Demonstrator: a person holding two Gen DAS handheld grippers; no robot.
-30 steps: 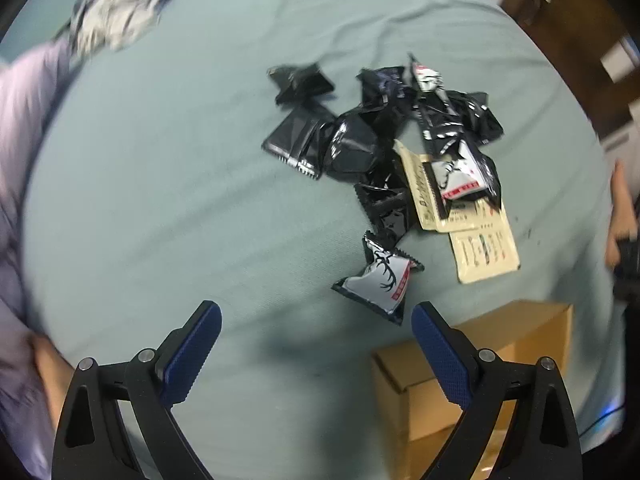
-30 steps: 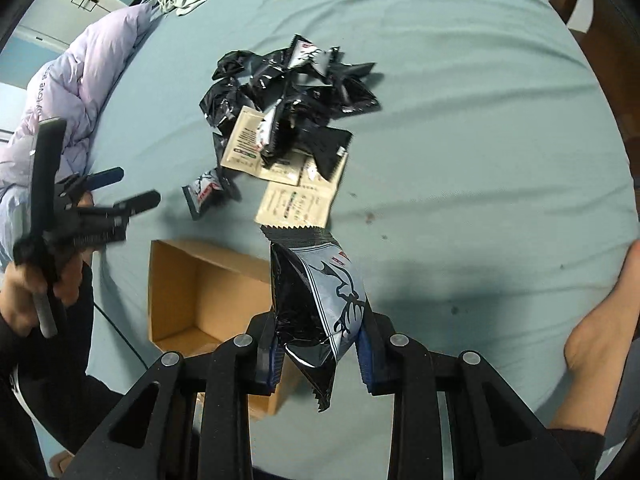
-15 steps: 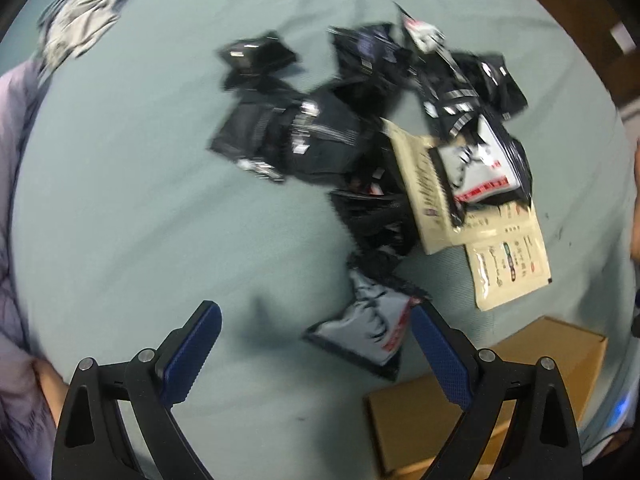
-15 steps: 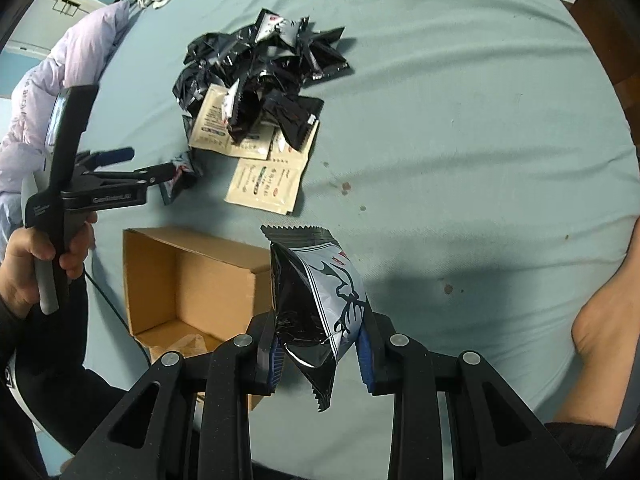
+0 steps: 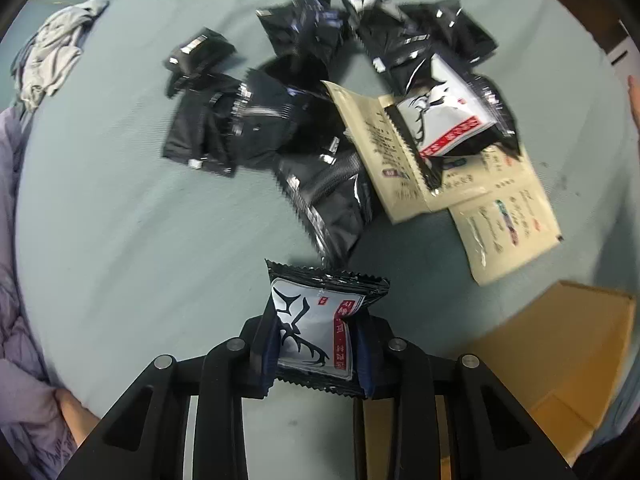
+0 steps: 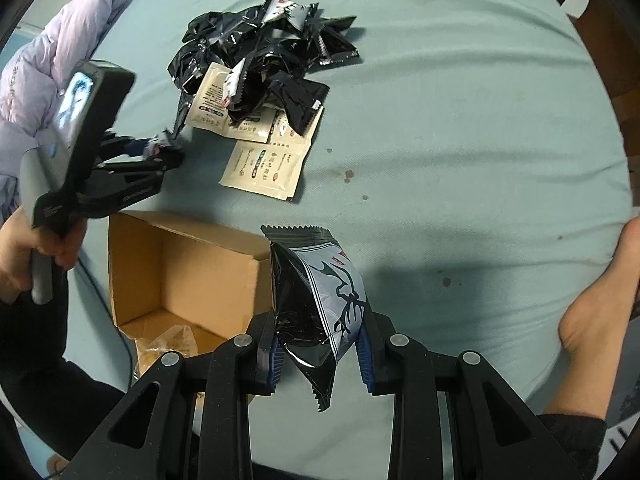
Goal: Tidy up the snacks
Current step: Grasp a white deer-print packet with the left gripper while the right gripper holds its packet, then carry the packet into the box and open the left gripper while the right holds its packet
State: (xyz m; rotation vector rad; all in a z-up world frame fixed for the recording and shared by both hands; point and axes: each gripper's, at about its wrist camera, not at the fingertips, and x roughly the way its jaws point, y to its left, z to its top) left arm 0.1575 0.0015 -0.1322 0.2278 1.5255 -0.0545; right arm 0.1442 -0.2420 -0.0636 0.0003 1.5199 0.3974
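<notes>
A pile of black snack packets lies on the teal bedsheet, with two beige sachets at its right edge. My left gripper points down and its jaws are closing, with both pads pressed on a black-and-white antler-print packet. In the right wrist view the pile of packets lies at the far left, and the left gripper sits just left of the sachets. My right gripper is shut on a second antler-print packet, held upright beside the open cardboard box.
The cardboard box sits near right of the left gripper; a crumpled clear wrapper lies inside it. A purple jacket and a grey cloth lie at the left. A bare foot rests on the sheet at right.
My left gripper came down over the lone antler-print packet at the near edge of the pile and its wide jaws closed on it. The right gripper kept holding its packet.
</notes>
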